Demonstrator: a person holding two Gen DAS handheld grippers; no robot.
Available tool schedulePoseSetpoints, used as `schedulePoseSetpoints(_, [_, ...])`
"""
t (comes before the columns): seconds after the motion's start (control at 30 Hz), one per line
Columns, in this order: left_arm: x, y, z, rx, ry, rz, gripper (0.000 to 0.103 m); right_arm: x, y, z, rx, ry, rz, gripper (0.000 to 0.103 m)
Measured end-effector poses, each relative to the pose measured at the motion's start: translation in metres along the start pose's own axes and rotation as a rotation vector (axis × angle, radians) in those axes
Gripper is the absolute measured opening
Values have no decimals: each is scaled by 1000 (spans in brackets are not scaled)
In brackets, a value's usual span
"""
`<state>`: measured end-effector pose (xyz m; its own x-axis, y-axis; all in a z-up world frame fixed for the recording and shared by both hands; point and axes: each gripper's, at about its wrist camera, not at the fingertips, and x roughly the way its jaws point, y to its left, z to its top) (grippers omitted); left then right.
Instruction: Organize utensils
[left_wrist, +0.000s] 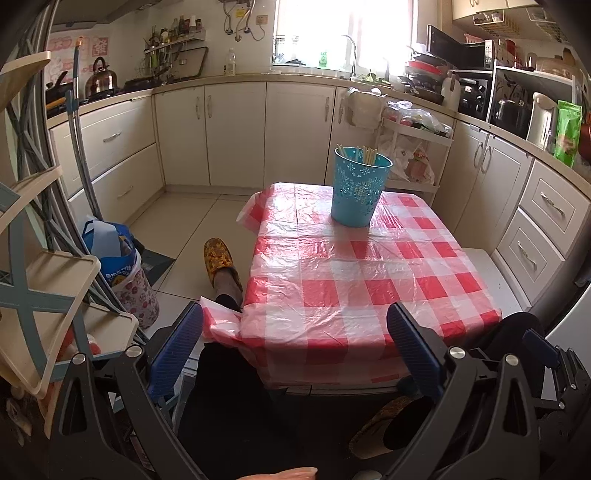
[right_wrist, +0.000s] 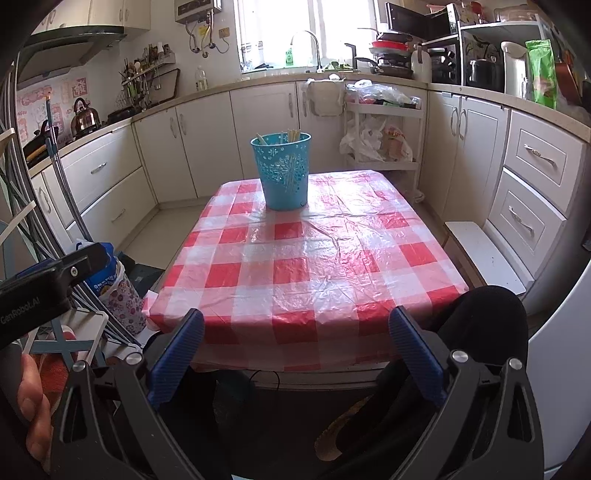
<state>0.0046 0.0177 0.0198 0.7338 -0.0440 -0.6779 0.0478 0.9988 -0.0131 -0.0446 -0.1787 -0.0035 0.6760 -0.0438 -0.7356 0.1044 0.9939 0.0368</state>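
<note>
I'm holding both the left gripper (left_wrist: 295, 354) and right gripper (right_wrist: 295, 354) wide open, empty, near the checked worktop (right_wrist: 314, 266); far off, wooden chopsticks (left_wrist: 364, 154) are sitting in the turquoise perforated bucket (left_wrist: 356, 188).

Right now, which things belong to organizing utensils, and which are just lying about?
Job: blue holder, chopsticks inside it, left tongs and right tongs, both open.
Lying about: kettle, green packet, floral bag.

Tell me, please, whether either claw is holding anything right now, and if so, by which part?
Nothing is held. The left claw and right claw are both open and empty, short of the table; the chopsticks stand in the blue holder.
</note>
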Motion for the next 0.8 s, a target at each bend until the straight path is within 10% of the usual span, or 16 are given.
schedulePoseSetpoints(0.8, [4, -6, -5, 17, 24, -27, 95, 10, -2, -6, -7, 47, -16, 96])
